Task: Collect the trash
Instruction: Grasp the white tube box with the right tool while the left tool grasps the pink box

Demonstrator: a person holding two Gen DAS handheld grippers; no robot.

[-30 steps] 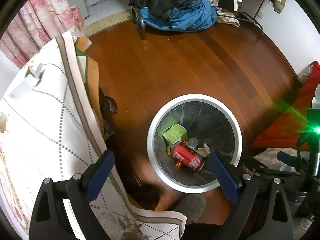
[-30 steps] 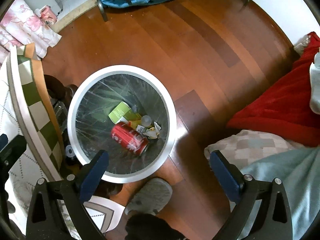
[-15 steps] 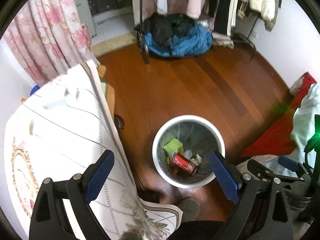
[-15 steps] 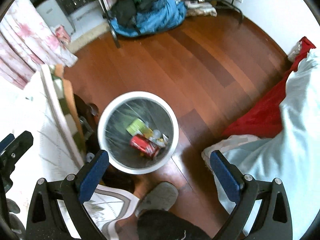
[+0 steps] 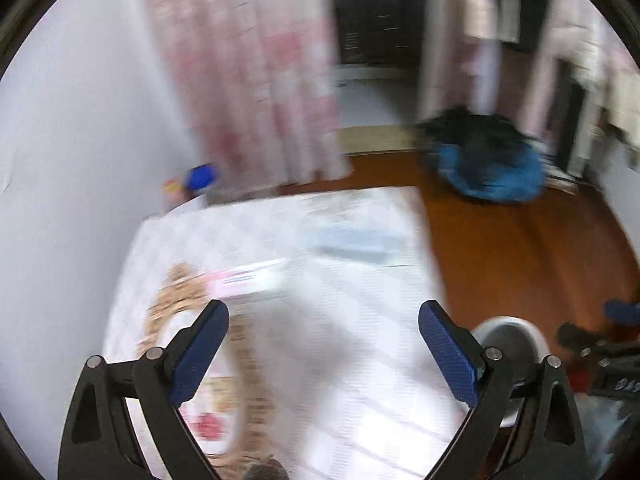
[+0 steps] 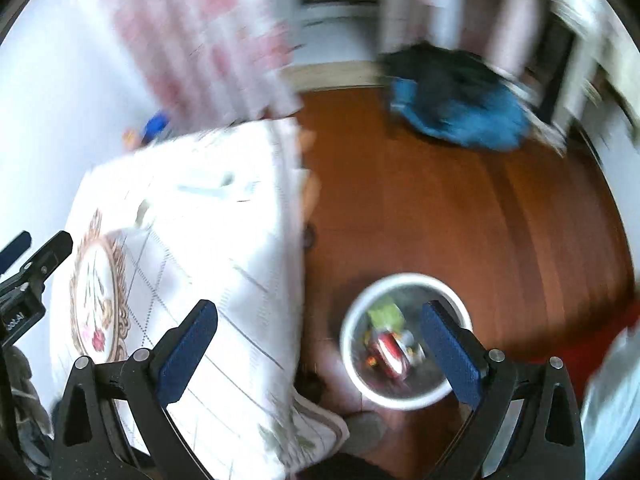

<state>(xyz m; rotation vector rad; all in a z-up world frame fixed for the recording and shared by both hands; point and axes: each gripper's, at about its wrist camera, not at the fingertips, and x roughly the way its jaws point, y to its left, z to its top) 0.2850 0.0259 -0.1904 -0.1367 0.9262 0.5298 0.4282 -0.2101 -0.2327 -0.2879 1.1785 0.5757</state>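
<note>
Both views are motion-blurred. A white round trash bin (image 6: 404,398) stands on the wooden floor, holding a red can (image 6: 388,354), a green carton (image 6: 384,314) and scraps. My right gripper (image 6: 320,330) is open and empty, high above the bin and the table edge. My left gripper (image 5: 324,326) is open and empty above the white patterned tablecloth (image 5: 340,360). On the cloth lie a pale blue item (image 5: 356,240) and a pink-white flat item (image 5: 248,280), both blurred. The bin's rim (image 5: 508,326) shows at the lower right in the left wrist view.
A pink floral curtain (image 5: 256,80) hangs behind the table. A blue and black heap of clothes (image 6: 460,116) lies on the floor at the back. A blue-capped item (image 5: 202,176) sits by the wall. A grey slipper (image 6: 366,430) is beside the bin.
Both grippers have risen and swung left, from over the bin toward the table. The bin has slid to the lower right of both views. Both jaws have stayed open.
</note>
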